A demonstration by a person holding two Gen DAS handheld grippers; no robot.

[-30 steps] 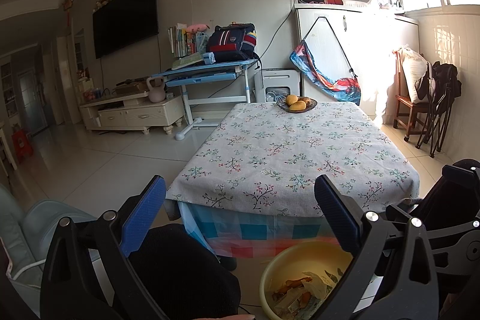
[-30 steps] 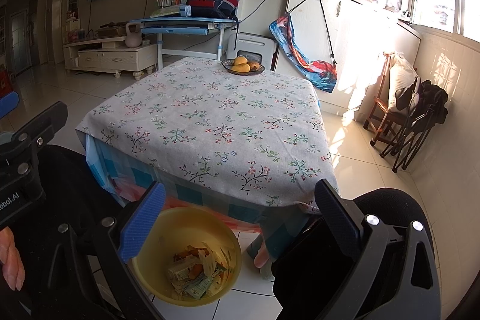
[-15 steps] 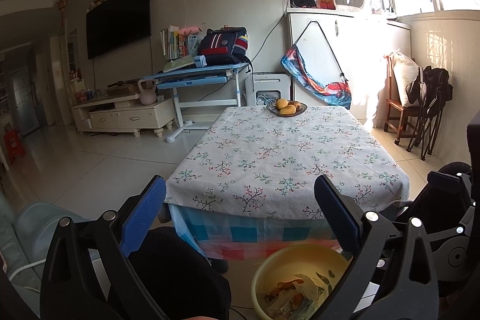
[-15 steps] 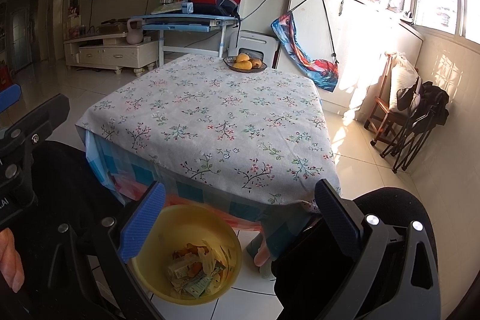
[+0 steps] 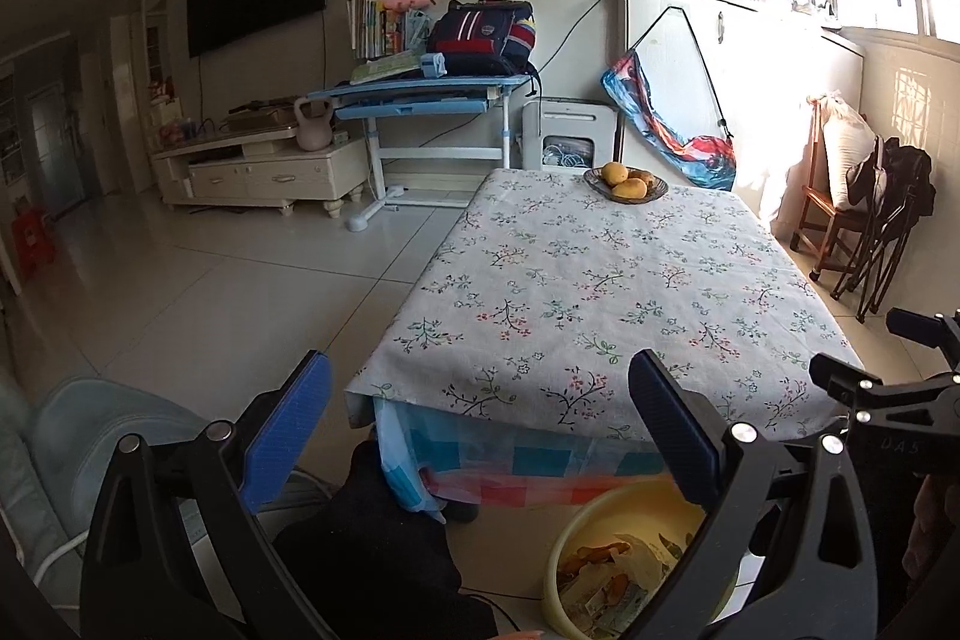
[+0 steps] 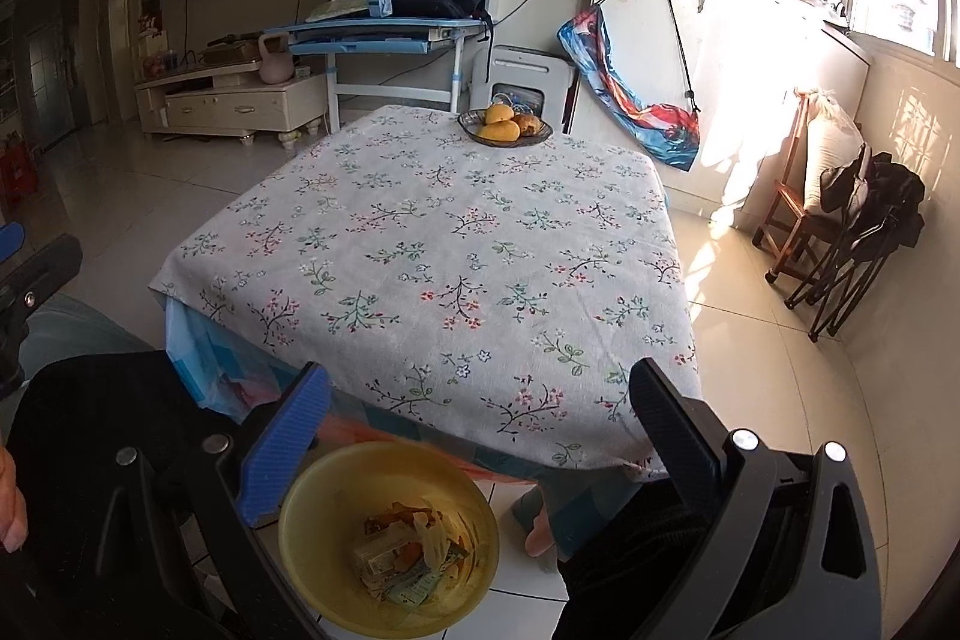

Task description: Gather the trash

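Trash, a loose heap of crumpled paper wrappers and orange peel scraps (image 6: 414,550), sits in the bottom of a round yellow plastic basin (image 6: 336,478) on the white tiled floor, tucked against the near edge of the table; same basin shows low right in the left wrist view (image 5: 606,514). Placement makes sense: below the table lip, between the person's knees, so scraps can go straight down into it. Right gripper (image 6: 477,436) hangs above and just behind the basin, blue-padded fingers (image 6: 282,448) spread wide, nothing between them. Left gripper (image 5: 477,430) likewise spread wide and empty, aimed over the near table edge, left of the basin. Both look parked at rest height, not committed to a pick. Table carries a grey floral tablecloth (image 6: 444,244) over a blue-checked under-layer; I see no scraps on the cloth, so collection looks largely done, judging by this alone. Only item on top is a dark woven dish of yellow fruit (image 6: 504,127) at the far end, well apart from both grippers; that reads as food, not trash. A bare foot (image 6: 540,532) rests beside the basin, so watch clearance if it gets lifted.
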